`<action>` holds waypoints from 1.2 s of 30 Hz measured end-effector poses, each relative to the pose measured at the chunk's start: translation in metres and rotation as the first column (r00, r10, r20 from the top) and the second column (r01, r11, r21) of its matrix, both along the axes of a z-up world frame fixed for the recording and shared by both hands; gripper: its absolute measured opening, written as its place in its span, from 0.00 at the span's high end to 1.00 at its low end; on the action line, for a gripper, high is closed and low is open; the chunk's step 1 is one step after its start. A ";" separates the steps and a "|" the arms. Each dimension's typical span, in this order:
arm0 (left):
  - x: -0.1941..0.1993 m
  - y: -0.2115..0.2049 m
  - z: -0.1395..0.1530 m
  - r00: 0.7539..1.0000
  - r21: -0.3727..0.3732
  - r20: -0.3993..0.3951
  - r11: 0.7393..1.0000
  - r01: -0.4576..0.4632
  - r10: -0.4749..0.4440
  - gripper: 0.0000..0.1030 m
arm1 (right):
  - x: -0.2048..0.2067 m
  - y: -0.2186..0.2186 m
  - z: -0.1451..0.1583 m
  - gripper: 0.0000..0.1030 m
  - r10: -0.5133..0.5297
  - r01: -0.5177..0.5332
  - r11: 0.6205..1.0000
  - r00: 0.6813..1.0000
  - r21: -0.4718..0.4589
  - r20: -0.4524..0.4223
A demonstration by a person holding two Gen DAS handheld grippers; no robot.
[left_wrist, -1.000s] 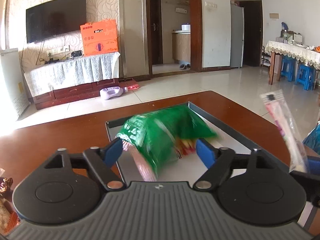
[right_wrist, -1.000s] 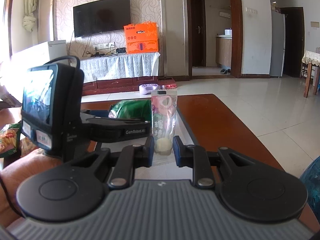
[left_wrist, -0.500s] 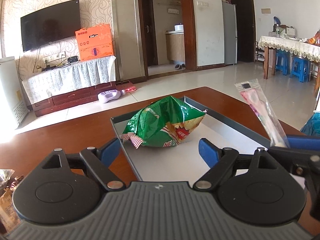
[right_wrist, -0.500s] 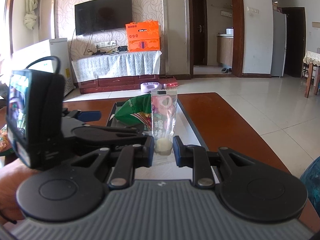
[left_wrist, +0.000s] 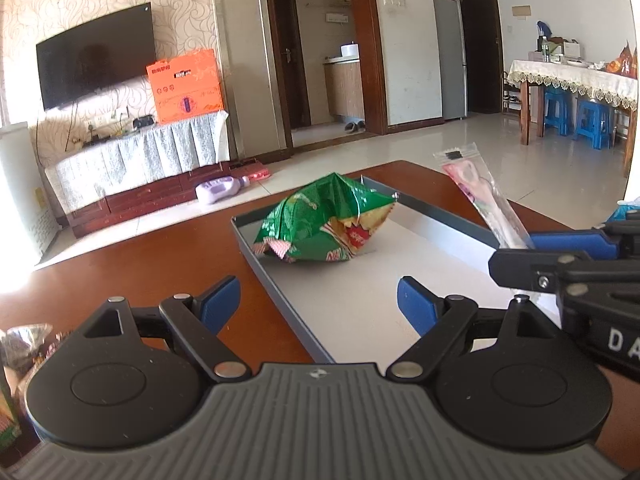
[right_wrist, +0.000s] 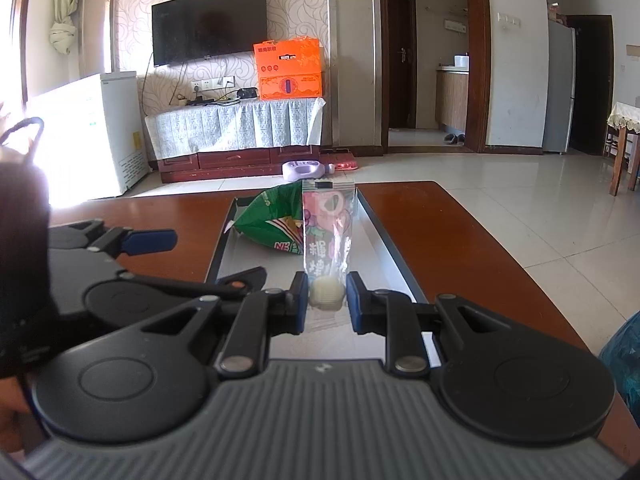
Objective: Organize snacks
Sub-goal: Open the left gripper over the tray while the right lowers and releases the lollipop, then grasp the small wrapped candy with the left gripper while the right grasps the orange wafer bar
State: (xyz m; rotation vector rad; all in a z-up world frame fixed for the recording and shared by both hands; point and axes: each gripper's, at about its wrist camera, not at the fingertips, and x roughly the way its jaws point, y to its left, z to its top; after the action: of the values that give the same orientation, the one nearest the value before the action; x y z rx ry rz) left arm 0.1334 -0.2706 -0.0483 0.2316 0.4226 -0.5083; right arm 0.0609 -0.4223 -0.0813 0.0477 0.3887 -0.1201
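Note:
A crumpled green chip bag (left_wrist: 326, 224) lies in the far part of the grey tray (left_wrist: 280, 288) on the brown table. My left gripper (left_wrist: 319, 300) stands open and empty over the tray's near left edge, well short of the bag. My right gripper (right_wrist: 328, 298) is shut on the bottom of a clear candy packet (right_wrist: 327, 236) with pink print, held upright over the tray. In the left wrist view the same packet (left_wrist: 480, 192) sticks up from the right gripper's fingers (left_wrist: 568, 238). In the right wrist view the green bag (right_wrist: 276, 220) lies behind the packet.
Other snack packets (left_wrist: 24, 344) lie at the table's left edge. A blue-green bag (right_wrist: 624, 360) shows at the right edge. The left gripper's body (right_wrist: 120, 280) fills the left of the right wrist view. Beyond the table's far edge is tiled floor with a purple bottle (left_wrist: 218, 192).
The green bag left my left gripper's jaws and now rests in the tray. My left gripper pulled back and to the left, away from it. The right gripper kept still with the packet.

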 end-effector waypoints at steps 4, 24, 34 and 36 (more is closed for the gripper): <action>-0.010 0.007 -0.003 0.999 0.004 -0.029 1.000 -0.017 0.017 0.14 | 0.002 0.000 -0.001 0.77 -0.003 0.003 1.000 1.000 -0.002 -0.012; -0.084 0.052 0.004 0.999 0.049 -0.035 0.999 -0.006 0.008 0.14 | 0.021 0.010 -0.015 0.75 0.012 -0.013 1.000 0.995 -0.012 -0.099; -0.107 0.081 0.009 0.999 0.044 -0.038 0.998 -0.037 0.039 0.14 | 0.007 0.023 -0.012 0.34 0.023 -0.026 0.998 0.998 -0.055 -0.051; -0.111 0.085 0.010 0.998 0.041 -0.037 0.998 -0.043 0.044 0.14 | 0.001 0.024 -0.010 0.34 0.020 -0.022 0.998 0.999 -0.051 -0.041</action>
State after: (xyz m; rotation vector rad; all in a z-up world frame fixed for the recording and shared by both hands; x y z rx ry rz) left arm 0.0222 -0.1857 -0.0383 0.2514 0.4746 -0.4624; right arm 0.0620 -0.3987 -0.0916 -0.0098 0.4266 -0.1103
